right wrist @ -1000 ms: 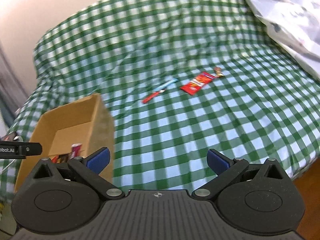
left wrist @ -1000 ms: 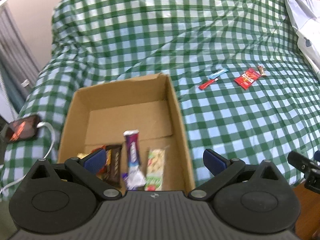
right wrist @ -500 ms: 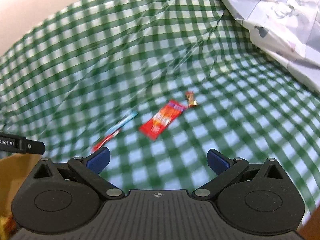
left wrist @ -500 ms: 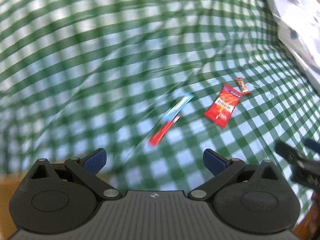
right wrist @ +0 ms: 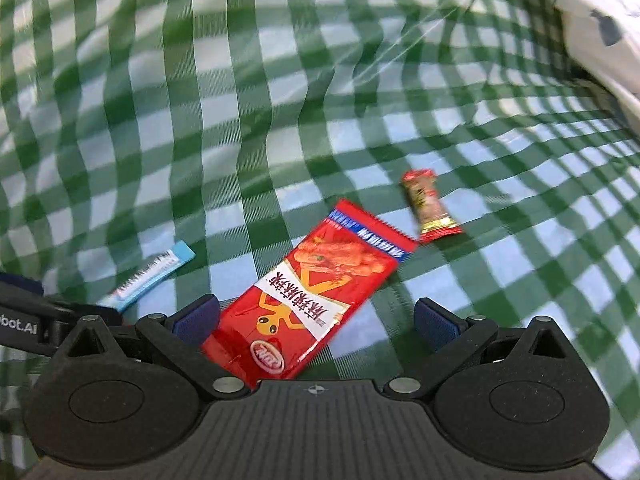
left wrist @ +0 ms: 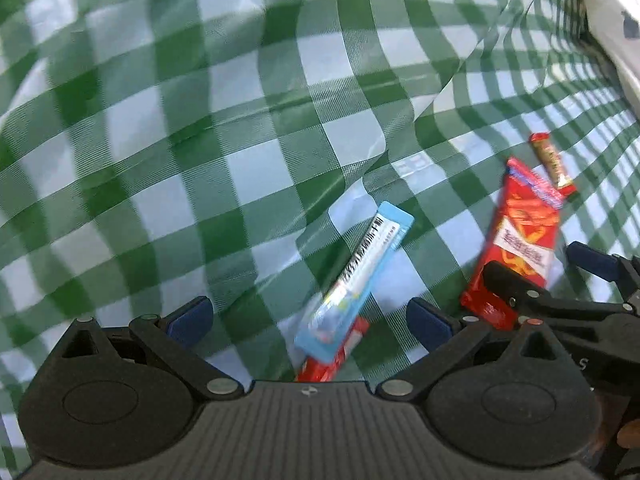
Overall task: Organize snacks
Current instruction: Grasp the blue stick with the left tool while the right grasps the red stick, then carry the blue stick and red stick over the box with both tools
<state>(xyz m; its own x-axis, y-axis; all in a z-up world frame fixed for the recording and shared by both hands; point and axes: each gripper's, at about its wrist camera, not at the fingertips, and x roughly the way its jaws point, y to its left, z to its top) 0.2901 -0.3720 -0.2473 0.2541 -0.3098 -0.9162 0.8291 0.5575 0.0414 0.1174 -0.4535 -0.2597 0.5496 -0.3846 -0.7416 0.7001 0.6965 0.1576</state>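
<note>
A light blue snack stick (left wrist: 356, 276) lies on the green checked cloth (left wrist: 240, 128), partly over a thin red stick (left wrist: 332, 364). My left gripper (left wrist: 308, 320) is open just above them, the sticks between its fingers. A big red snack packet (right wrist: 312, 300) lies between the open fingers of my right gripper (right wrist: 316, 320). The packet also shows in the left wrist view (left wrist: 516, 248), with the right gripper (left wrist: 560, 284) over its near end. A small red and gold candy bar (right wrist: 430, 206) lies just beyond the packet. The blue stick shows at the left of the right wrist view (right wrist: 150, 276).
A white printed pillow or quilt (right wrist: 592, 20) lies at the far right of the bed. The left gripper's arm (right wrist: 28, 316) reaches in at the left edge of the right wrist view. The cloth is creased around the snacks.
Both grippers have moved away from the cardboard box and down close to the snacks on the cloth. The box has left both views. Both grippers stay open.
</note>
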